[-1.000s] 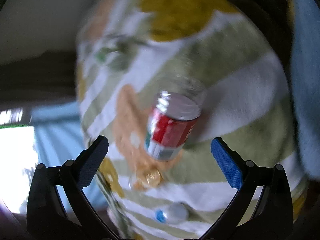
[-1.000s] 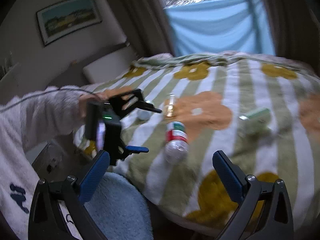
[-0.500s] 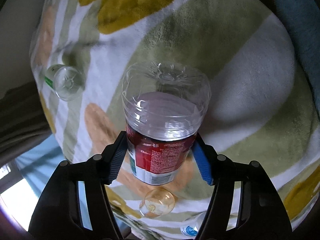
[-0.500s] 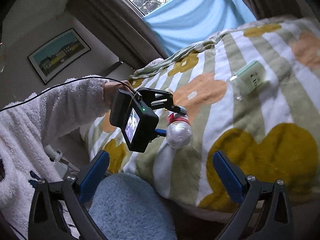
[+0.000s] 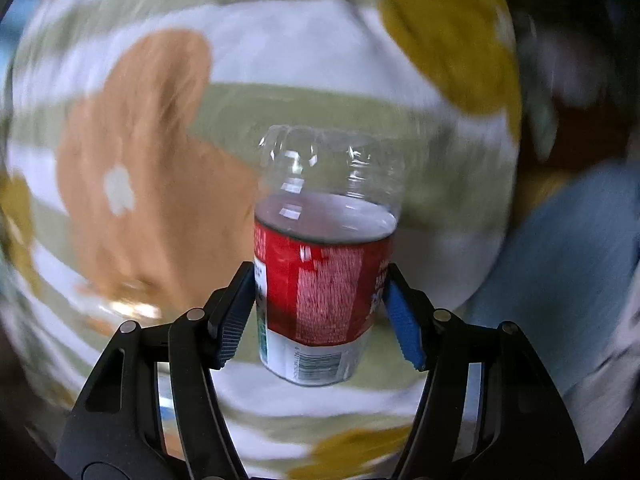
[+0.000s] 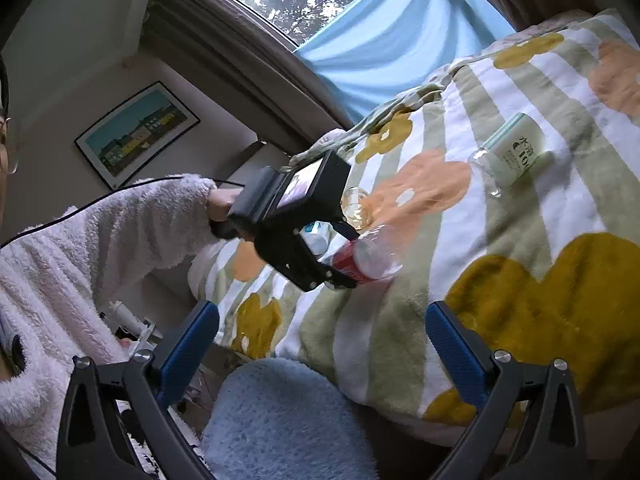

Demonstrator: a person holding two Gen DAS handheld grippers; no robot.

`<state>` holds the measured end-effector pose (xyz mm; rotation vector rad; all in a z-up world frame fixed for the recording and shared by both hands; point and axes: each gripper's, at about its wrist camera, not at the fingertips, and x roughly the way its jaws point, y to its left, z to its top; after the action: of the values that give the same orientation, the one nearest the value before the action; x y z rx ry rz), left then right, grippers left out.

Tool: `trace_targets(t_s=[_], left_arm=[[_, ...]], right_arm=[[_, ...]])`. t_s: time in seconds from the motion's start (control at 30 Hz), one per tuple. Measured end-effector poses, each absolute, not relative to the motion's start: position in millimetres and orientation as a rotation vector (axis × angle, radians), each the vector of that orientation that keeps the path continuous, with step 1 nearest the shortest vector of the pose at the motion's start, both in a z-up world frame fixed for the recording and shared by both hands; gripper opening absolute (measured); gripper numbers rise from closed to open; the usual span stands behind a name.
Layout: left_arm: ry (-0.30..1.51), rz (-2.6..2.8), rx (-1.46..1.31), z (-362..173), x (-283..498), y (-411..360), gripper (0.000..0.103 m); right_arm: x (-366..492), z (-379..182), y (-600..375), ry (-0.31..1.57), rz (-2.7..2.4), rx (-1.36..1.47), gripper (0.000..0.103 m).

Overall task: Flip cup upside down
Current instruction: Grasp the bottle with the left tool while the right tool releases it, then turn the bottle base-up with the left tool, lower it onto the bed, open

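The cup is a clear cut-off plastic bottle with a red label [image 5: 326, 264]. My left gripper [image 5: 320, 308] is shut on its labelled part, and its closed clear base points away from the camera. In the right wrist view the left gripper [image 6: 332, 256] holds the cup [image 6: 366, 258] tilted just above the flowered blanket [image 6: 520, 240]. My right gripper [image 6: 320, 344] is open and empty, held back over the blanket's near edge.
A second clear cup with a pale green label [image 6: 516, 154] lies on its side farther back on the blanket. A small amber glass [image 6: 354, 204] sits behind the left gripper. A blue fluffy cushion [image 6: 288, 420] lies below the right gripper.
My left gripper closed on the red-labelled cup, lifted it off the blanket and turned it. The right gripper stayed open and pulled back a little.
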<state>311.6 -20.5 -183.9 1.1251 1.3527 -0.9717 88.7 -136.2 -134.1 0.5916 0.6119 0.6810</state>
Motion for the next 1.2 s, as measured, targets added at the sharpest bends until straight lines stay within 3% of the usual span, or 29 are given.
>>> trace_targets(t_s=[0.13, 0.3, 0.43, 0.57, 0.7, 0.77, 0.87, 1.1, 1.2], left_arm=[[1.466, -0.897, 0.943, -194, 333, -11, 0.060], [1.504, -0.857, 0.936, -197, 340, -12, 0.062], [1.466, -0.844, 0.963, -193, 345, -38, 0.079], [1.460, -0.851, 0.967, -195, 348, -54, 0.079], [1.512, -0.845, 0.947, -199, 354, -64, 0.078], [1.528, -0.849, 0.930, -204, 359, -70, 0.060], [1.523, -0.847, 0.889, -203, 362, -73, 0.060], [1.280, -0.882, 0.674, -157, 361, -60, 0.060], [1.022, -0.880, 0.485, -124, 353, -42, 0.060]], right_arm=[[88, -136, -136, 0.622, 0.680, 0.591, 0.103], [85, -136, -140, 0.619, 0.668, 0.597, 0.103], [83, -137, -140, 0.614, 0.666, 0.606, 0.103], [83, -139, -138, 0.622, 0.667, 0.604, 0.103], [82, -139, -140, 0.624, 0.659, 0.602, 0.103], [81, -139, -143, 0.618, 0.655, 0.609, 0.103], [81, -140, -145, 0.618, 0.652, 0.616, 0.103], [81, -131, -139, 0.617, 0.608, 0.550, 0.103], [79, -123, -135, 0.583, 0.583, 0.515, 0.103]])
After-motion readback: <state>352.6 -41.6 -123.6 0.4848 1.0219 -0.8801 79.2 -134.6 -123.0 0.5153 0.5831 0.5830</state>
